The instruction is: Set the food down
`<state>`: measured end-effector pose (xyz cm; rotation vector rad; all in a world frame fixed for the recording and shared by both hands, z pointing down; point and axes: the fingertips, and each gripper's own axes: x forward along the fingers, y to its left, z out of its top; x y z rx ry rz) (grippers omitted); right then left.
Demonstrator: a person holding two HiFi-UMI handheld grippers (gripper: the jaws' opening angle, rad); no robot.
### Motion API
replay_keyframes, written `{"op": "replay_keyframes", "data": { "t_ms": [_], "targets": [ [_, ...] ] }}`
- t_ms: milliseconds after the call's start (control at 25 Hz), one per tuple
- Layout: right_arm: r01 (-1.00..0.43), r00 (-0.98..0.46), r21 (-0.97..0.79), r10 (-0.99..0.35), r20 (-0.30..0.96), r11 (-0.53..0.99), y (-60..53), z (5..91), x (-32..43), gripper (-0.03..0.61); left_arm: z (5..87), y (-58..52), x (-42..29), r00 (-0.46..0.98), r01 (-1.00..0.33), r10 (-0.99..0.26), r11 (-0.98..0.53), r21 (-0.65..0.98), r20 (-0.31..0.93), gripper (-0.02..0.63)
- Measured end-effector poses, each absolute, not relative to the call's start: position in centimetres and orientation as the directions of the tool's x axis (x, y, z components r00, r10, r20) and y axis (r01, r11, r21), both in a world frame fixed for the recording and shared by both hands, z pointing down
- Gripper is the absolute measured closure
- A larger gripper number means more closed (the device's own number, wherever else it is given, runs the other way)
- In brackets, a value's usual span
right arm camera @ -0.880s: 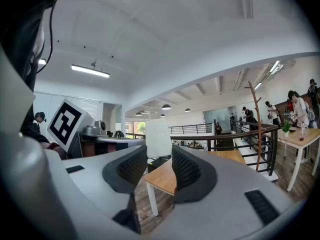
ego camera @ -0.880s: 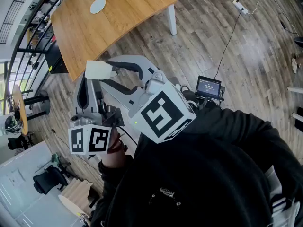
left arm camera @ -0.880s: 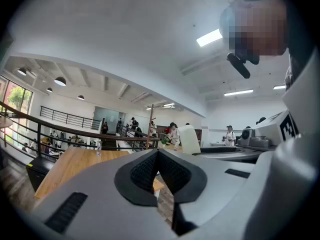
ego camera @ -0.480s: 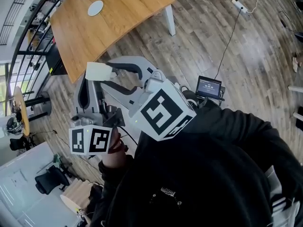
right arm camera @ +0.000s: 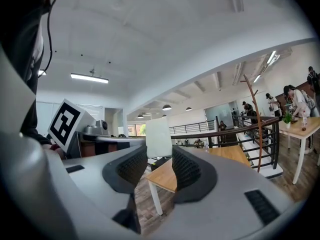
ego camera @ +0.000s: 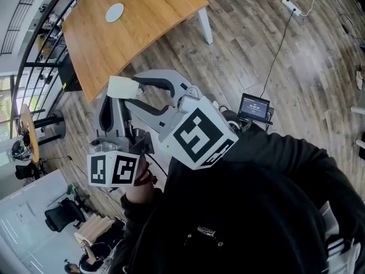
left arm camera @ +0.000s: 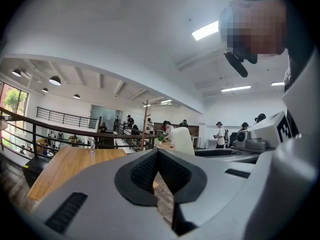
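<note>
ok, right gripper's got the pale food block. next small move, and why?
Probably carry it forward over the wooden table before lowering. The right gripper grips the pale food block in the air, seemingly just short of the table's near edge. The left gripper is shut and empty.

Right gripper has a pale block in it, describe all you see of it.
The pale block is a smooth, cream-white slab with rounded corners, material unclear. The right gripper clamps it between its black ribbed pads at the tips, in the air just off the wooden table's near edge. Nothing else touches it.
</note>
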<state>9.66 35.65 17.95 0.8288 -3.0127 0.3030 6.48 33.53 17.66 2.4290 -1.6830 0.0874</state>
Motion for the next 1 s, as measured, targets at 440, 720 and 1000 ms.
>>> {"op": "replay_keyframes", "data": {
  "t_ms": [440, 720, 1000],
  "targets": [
    [-0.482, -0.875, -0.172, -0.482, 0.049, 0.859, 34.7, 18.1, 9.7, 0.413, 17.5, 32.3, 6.4, 0.339, -0.939, -0.929, -0.325, 0.111, 0.148, 0.617],
    [-0.504, -0.864, -0.132, -0.500, 0.060, 0.854, 32.3, 17.6, 8.0, 0.413, 17.1, 29.9, 4.9, 0.363, -0.929, -0.924, -0.349, 0.128, 0.118, 0.617],
    [-0.537, -0.844, -0.102, -0.533, 0.064, 0.837, 30.7, 17.7, 6.2, 0.413, 17.1, 28.2, 3.3, 0.399, -0.912, -0.913, -0.385, 0.144, 0.084, 0.617]
  ]
}}
